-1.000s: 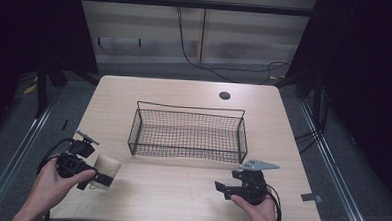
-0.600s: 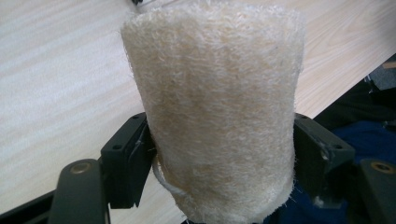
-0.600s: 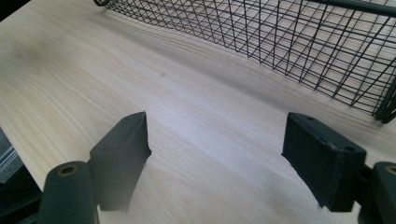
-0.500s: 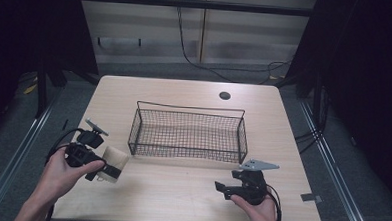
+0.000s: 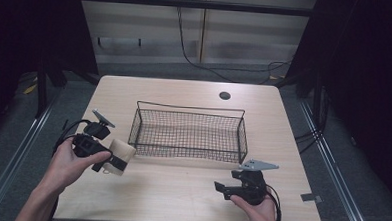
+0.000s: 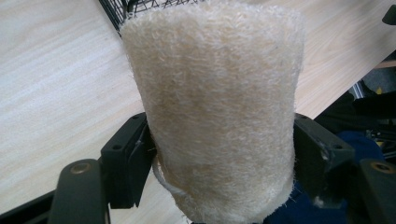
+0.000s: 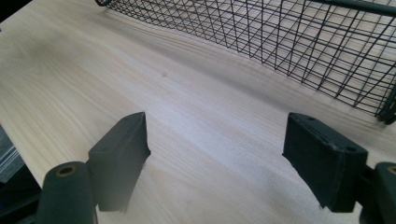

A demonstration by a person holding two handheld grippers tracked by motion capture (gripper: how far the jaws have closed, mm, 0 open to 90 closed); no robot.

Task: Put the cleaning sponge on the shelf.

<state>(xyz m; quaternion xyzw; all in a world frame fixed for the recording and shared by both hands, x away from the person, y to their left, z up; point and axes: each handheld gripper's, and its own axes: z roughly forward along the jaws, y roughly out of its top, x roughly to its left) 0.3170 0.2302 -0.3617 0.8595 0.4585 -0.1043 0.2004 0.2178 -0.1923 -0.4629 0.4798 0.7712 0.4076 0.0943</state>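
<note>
The left hand-held gripper (image 5: 112, 161) clamps a cream felt roll (image 6: 215, 107) — the wire basket (image 5: 188, 135) just beyond it; the right hand-held gripper (image 7: 224, 154) stands open over the bench (image 7: 196, 116).

**Pale wooden table with a wire basket on it**

A light wood-grain table (image 5: 180, 190) with rounded corners carries a black wire basket (image 5: 188, 132), which stands near the middle, its long side across the table. Behind the basket a small dark round spot (image 5: 224, 95) sits in the tabletop, possibly a cable hole. A small grey tab (image 5: 308, 197) lies at the near right edge.
</note>
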